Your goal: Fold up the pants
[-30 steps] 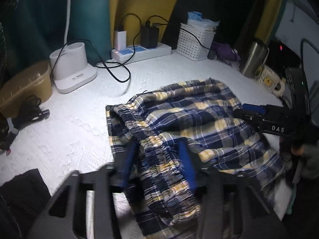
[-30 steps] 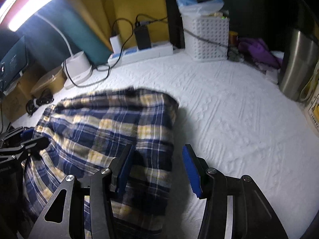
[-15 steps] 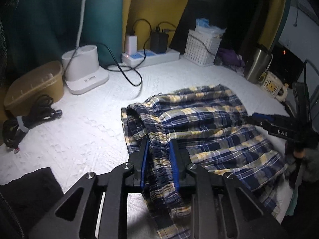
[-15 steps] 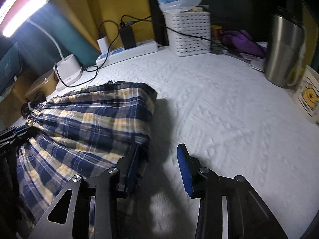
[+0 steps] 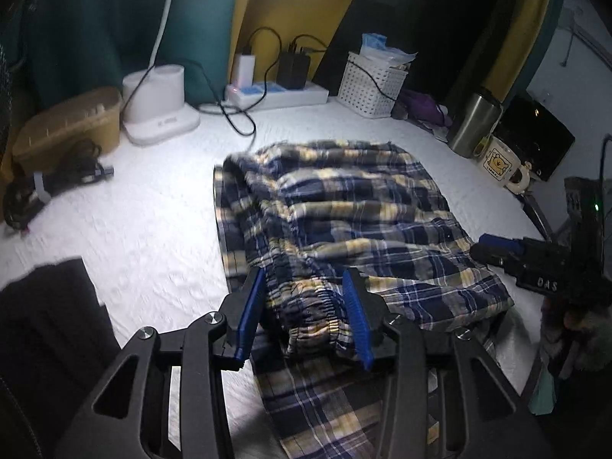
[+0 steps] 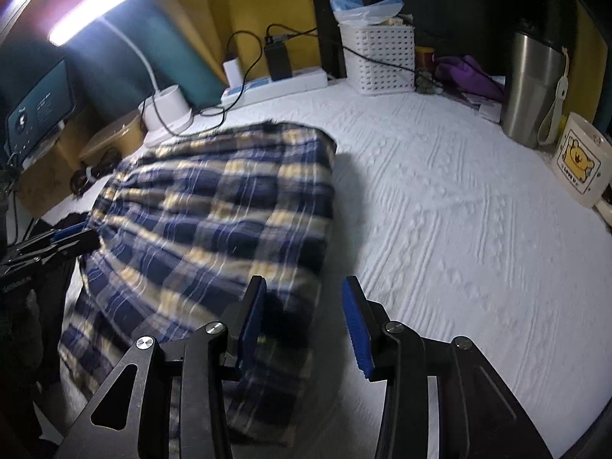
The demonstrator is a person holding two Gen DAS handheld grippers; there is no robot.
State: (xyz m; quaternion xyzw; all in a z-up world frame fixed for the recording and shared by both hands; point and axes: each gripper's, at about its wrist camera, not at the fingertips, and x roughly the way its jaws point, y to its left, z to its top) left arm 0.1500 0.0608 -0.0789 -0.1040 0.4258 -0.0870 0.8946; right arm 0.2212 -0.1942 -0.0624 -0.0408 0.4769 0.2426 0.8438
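The blue and yellow plaid pants (image 5: 363, 206) lie folded on the white textured cover (image 5: 153, 229). My left gripper (image 5: 305, 279) hangs over their near left part with its jaws opening. The bunched elastic waistband (image 5: 306, 306) sits between its blue pads, which no longer pinch it. In the right wrist view the pants (image 6: 229, 191) are blurred. My right gripper (image 6: 305, 287) straddles their near right edge, jaws opening, and the right pad stands clear over the bare cover. Each gripper also shows in the other's view: the right gripper (image 5: 497, 248) and the left gripper (image 6: 65, 237).
Along the back stand a white lamp base (image 5: 160, 103), a power strip (image 5: 279, 95) with chargers and a white basket (image 5: 371, 84). A steel tumbler (image 5: 474, 126) and a mug (image 5: 501, 164) stand at right. A tan box (image 5: 69, 122), a cable bundle (image 5: 57, 179) and black cloth (image 5: 49, 306) are at left.
The left jaws pinched the waistband half a second ago and have now spread apart. The right jaws narrowed, then widened. Both grippers shifted and the pants lie flatter.
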